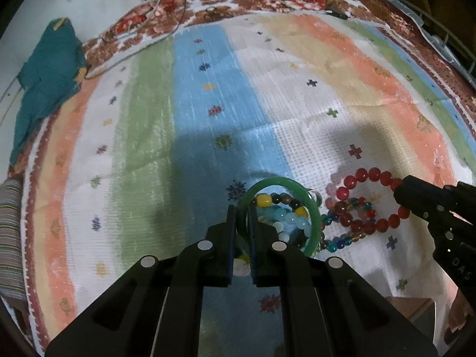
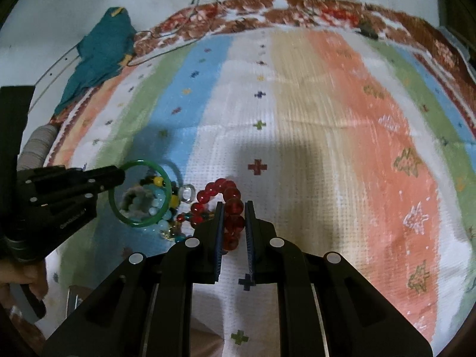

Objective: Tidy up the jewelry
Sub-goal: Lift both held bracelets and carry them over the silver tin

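A green bangle point(image 1: 297, 185) stands tilted above the striped cloth, and my left gripper point(image 1: 243, 212) is shut on its rim. In the right wrist view the same green bangle point(image 2: 166, 178) hangs from the left gripper point(image 2: 120, 175). A red bead bracelet point(image 2: 233, 208) runs between the pads of my right gripper point(image 2: 235, 208), which is shut on it. From the left wrist view the red bead bracelet point(image 1: 372, 175) hangs as a loop from the right gripper point(image 1: 400, 189). Under both lies a heap of mixed bead bracelets point(image 1: 342, 239), with yellow, pale blue and multicoloured beads.
A striped cloth point(image 1: 208, 104) with a brown patterned border covers the surface. A teal cloth point(image 1: 47, 71) lies at the far left edge, with thin cords point(image 1: 166, 6) near it. A clear ring point(image 2: 186, 192) lies beside the heap. A hand point(image 2: 17, 282) holds the left gripper's handle.
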A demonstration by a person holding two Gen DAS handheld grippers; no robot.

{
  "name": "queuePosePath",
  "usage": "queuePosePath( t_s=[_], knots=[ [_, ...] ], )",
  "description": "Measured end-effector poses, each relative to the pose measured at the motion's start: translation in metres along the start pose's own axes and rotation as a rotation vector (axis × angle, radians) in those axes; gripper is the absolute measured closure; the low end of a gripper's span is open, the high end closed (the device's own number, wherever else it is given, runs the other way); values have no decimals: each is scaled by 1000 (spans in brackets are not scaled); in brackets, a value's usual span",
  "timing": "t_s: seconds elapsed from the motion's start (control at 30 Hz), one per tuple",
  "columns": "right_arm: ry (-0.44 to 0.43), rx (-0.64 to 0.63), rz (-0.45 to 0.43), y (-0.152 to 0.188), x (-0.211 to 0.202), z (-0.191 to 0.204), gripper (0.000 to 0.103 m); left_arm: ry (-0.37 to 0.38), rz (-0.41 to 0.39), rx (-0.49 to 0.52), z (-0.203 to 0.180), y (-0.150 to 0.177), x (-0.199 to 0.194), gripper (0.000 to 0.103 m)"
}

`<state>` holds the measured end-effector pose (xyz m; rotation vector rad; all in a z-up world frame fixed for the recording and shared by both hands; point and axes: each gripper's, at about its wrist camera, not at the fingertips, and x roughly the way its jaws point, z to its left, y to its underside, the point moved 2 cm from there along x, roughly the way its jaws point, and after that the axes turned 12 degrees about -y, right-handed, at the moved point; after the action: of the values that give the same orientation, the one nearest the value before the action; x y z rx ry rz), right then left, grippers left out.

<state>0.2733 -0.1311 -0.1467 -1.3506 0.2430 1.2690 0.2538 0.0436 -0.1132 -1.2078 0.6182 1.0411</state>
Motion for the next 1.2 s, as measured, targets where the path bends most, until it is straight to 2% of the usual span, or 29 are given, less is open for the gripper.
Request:
queuePosePath(
  t_s=[0.1,0.3,0.47,0.63,0.87,1.2],
  knots=[
    [53,-52,-30,4,-7,8,89,-10,-9,-26,6,2,-8,95],
    [52,-48,-52,8,-14,9,89,-13,-1,-76,12,10,-18,95],
    [65,-72,-89,12,-29,16,89,7,-25,-122,17,15,-36,95],
    [125,-102,-155,14,-47,24,89,30,-50,-126,16,22,-55,95],
    [105,-102,-200,17,-67,31,89,87,-97,-174,19,28,-84,95],
    [82,-131,-252,22,-90,51,89,75,-136,-165,14,38,-104,95]
  ],
)
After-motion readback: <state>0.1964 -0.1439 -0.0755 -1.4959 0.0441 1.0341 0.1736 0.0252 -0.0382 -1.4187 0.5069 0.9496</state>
